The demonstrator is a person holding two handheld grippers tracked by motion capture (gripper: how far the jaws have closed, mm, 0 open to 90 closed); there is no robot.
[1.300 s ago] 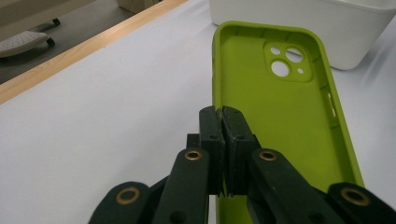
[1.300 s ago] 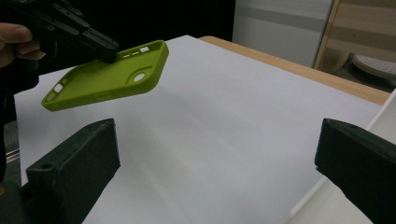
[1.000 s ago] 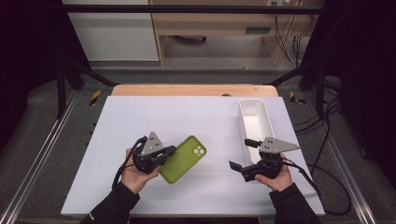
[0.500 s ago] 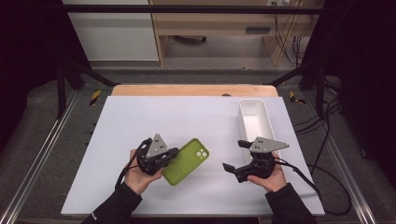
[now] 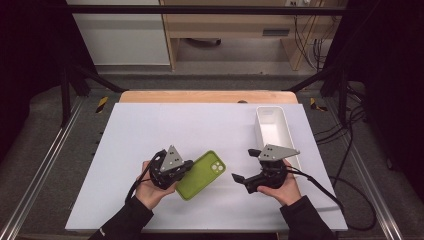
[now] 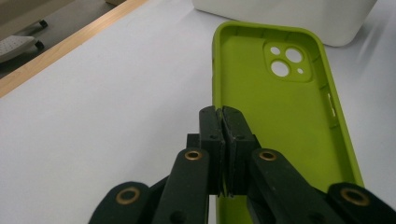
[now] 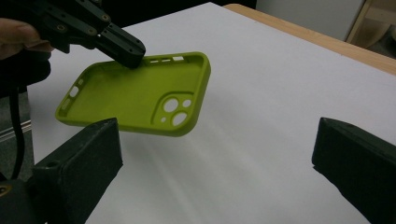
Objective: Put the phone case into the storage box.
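A lime-green phone case [image 5: 202, 175], open side up with its camera cut-out at the far end, hangs tilted a little above the white table [image 5: 150, 135]. My left gripper [image 5: 186, 168] is shut on the case's long edge [image 6: 223, 114], and the case [image 6: 285, 107] stretches away from the jaws. My right gripper [image 5: 244, 164] is open just to the right of the case, jaws wide apart and nothing between them [image 7: 217, 126]. In the right gripper view the case [image 7: 135, 95] floats ahead with the left gripper [image 7: 128, 51] pinching its far rim.
A white rectangular tray [image 5: 258, 131] stands at the back right of the table, just beyond my right hand; its wall [image 6: 289, 14] lies past the case's far end. A wooden strip [image 5: 205, 96] edges the table's far side. Cables trail off to the right.
The right gripper has moved left towards the case. The left gripper, still shut on the case, has shifted slightly right and nearer.
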